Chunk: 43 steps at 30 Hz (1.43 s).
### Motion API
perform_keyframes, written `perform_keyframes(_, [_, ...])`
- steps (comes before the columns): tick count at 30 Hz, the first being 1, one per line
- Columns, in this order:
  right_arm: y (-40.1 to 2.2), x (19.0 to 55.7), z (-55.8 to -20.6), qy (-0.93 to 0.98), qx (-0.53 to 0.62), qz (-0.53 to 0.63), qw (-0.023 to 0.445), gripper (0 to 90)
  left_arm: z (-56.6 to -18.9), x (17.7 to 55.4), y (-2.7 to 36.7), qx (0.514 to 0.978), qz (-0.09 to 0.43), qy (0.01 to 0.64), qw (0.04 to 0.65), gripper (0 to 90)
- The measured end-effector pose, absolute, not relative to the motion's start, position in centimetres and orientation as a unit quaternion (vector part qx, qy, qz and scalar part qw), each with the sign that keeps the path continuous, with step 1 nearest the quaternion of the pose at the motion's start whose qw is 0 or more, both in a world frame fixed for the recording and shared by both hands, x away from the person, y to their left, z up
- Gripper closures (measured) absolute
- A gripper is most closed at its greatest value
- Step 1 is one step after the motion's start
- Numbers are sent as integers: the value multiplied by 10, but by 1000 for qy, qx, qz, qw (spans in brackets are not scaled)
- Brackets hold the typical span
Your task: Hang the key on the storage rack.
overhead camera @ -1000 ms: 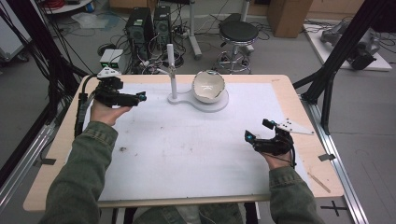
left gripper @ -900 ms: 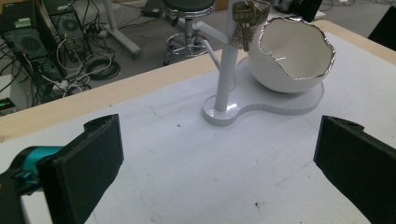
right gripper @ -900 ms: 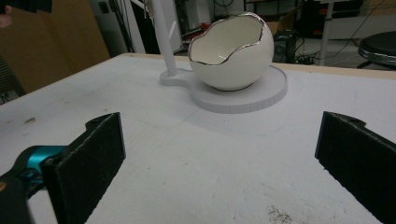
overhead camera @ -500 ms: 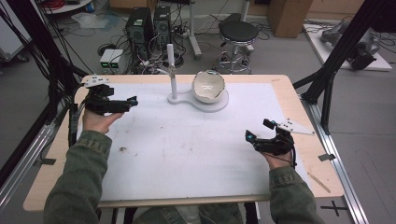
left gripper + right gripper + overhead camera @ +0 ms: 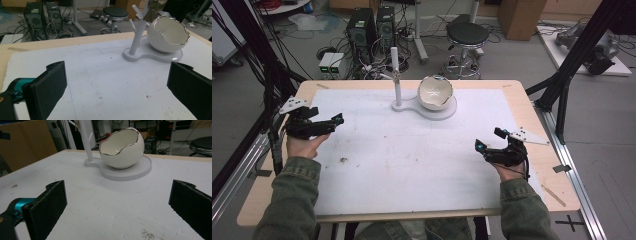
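High view: two hand-held grippers are over the table (image 5: 532, 102). The left hand-held gripper (image 5: 339, 119) is near the left edge; the right hand-held gripper (image 5: 479, 146) is near the right edge. They are well apart. Both are empty. One white egg-shaped bowl (image 5: 435, 92) with a jagged rim sits on the round part of one white stand base (image 5: 449, 111), at the far middle of the table. One upright white post (image 5: 396, 75) rises from the same base, just left of the bowl. One white mat (image 5: 412, 160) covers most of the table top.

Left gripper view: two black jaws stand wide apart with nothing between them. The bowl (image 5: 167, 36) is ahead and to the right, well apart from the jaws.

Right gripper view: two black jaws stand wide apart, holding nothing. The bowl (image 5: 122, 147) is ahead, left of centre, on its base (image 5: 140, 170).
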State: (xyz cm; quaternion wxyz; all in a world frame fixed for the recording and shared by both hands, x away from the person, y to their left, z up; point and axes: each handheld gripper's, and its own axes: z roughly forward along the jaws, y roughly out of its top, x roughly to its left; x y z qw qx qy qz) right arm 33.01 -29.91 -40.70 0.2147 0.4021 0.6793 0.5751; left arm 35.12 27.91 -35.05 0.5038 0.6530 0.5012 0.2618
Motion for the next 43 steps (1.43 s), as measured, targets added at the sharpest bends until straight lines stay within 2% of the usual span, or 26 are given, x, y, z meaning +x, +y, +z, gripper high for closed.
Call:
perform_keyframes(13, [-298, 330, -407, 679, 404, 576, 211, 5, -374, 326, 291, 644, 271, 503, 509, 22])
perform_keyframes(32, [-299, 328, -407, 675, 409, 576, 215, 5, -403, 286, 306, 586, 339, 531, 510, 22])
perform_keyframes(43, [-299, 329, -408, 675, 413, 572, 217, 5, -412, 280, 319, 566, 344, 549, 510, 22])
